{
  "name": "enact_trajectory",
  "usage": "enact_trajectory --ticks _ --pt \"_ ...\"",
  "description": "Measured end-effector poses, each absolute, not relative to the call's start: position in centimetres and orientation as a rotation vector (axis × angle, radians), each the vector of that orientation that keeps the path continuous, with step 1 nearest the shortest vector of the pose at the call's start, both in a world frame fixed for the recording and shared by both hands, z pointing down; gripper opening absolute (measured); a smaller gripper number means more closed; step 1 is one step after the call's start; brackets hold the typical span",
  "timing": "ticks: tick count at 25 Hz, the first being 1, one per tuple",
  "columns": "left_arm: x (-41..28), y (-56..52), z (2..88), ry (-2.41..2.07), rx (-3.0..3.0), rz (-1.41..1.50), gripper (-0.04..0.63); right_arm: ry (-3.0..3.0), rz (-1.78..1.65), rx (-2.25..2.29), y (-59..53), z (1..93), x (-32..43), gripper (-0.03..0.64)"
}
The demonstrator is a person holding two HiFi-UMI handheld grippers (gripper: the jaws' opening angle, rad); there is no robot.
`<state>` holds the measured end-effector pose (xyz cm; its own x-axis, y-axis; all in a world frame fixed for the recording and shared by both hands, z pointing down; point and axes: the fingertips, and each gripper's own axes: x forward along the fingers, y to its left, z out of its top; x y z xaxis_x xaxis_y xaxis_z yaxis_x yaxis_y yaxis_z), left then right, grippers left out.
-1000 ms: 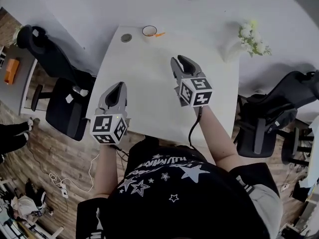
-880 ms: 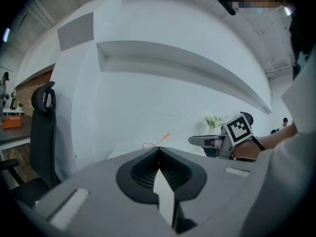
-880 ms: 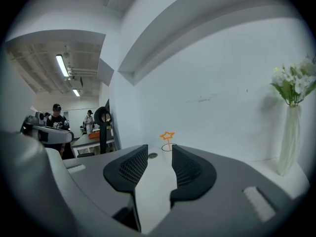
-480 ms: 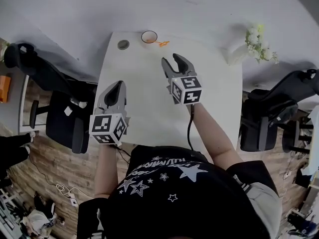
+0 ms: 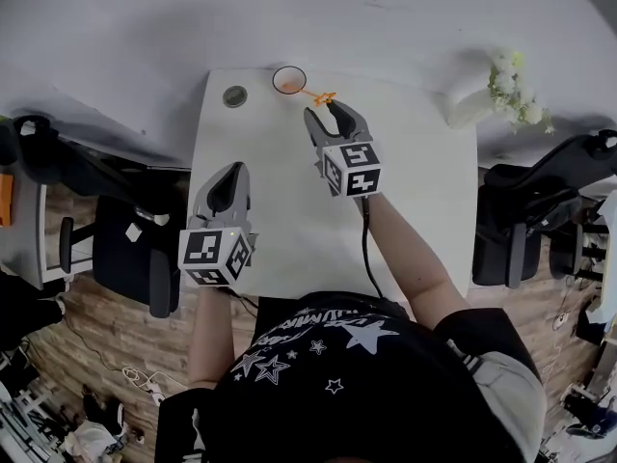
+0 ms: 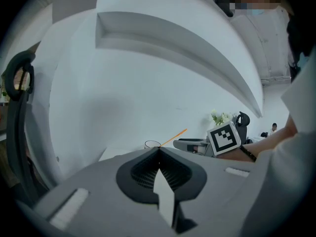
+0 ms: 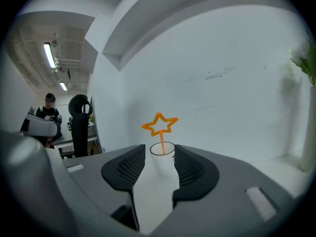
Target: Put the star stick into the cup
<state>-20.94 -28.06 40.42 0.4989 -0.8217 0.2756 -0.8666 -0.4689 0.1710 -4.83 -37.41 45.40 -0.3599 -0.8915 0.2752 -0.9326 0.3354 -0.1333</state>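
Since the star stick [image 7: 159, 125] already stands in the cup [image 7: 162, 158], tilted toward our right hand-held gripper [image 5: 326, 114], we see that one nearest the cup, jaws just opened and empty; our left hand-held gripper [image 5: 231, 170], jaws together, lies farther back.

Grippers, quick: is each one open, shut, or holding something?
Left gripper: shut, empty.
Right gripper: open, jaws have just been opening, nothing held; the star stick stands in the cup ahead.

Open tabletop [image 5: 280, 201] offers passage; cup [image 5: 288, 80], round disc [image 5: 235, 95] and wall [image 5: 386, 17] block its far edge
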Motion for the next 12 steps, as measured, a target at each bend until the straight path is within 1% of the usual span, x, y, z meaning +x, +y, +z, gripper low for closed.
enact_trajectory --ticks 12 --pt "-20.5 -30.4 43.0 -1.367 2.434 0.254 0.003 -2.404 0.327 1.679 -40.7 47.1 -5.7 0.164"
